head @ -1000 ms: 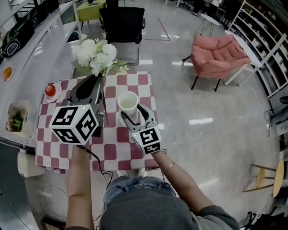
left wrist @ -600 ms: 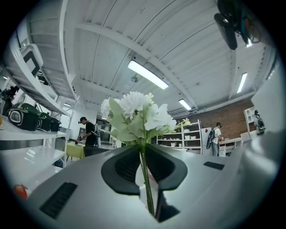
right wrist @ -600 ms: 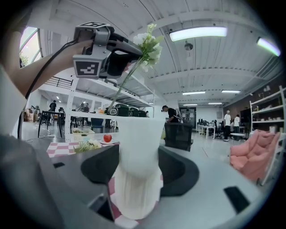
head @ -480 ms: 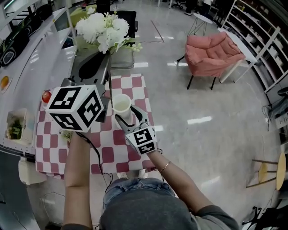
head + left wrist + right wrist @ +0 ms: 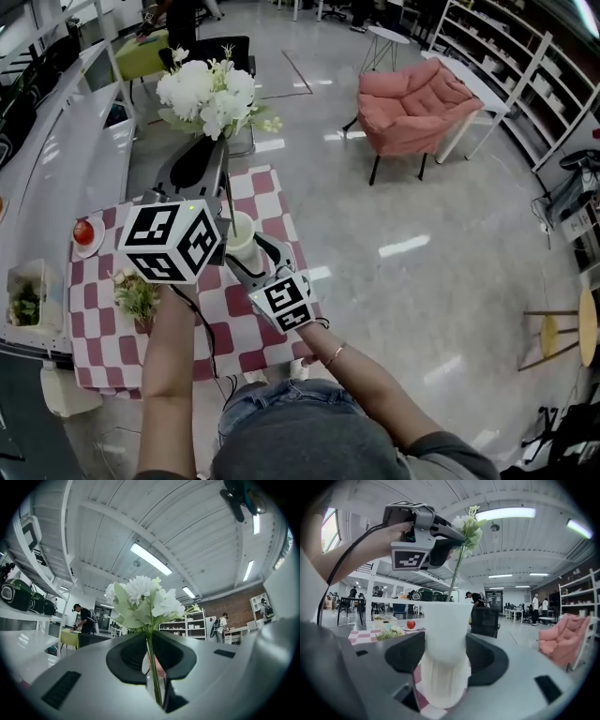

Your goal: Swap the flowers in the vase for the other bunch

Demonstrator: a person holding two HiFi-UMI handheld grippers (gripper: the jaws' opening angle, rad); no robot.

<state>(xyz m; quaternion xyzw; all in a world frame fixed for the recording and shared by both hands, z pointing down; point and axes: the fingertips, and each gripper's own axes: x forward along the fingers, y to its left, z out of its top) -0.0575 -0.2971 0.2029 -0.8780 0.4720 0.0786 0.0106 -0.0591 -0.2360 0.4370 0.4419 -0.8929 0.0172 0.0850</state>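
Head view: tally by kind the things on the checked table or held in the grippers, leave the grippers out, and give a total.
Flower bunches: 2, the white bunch and the green bunch
Vases: 1, the white vase
Fruits: 1, the red fruit
Plates: 1, the plate under it
Total: 5

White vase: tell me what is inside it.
Only the stem of the white flowers shows, running from the left gripper down to the vase rim. The opaque wall hides whether the stem's tip is inside, and anything lower.
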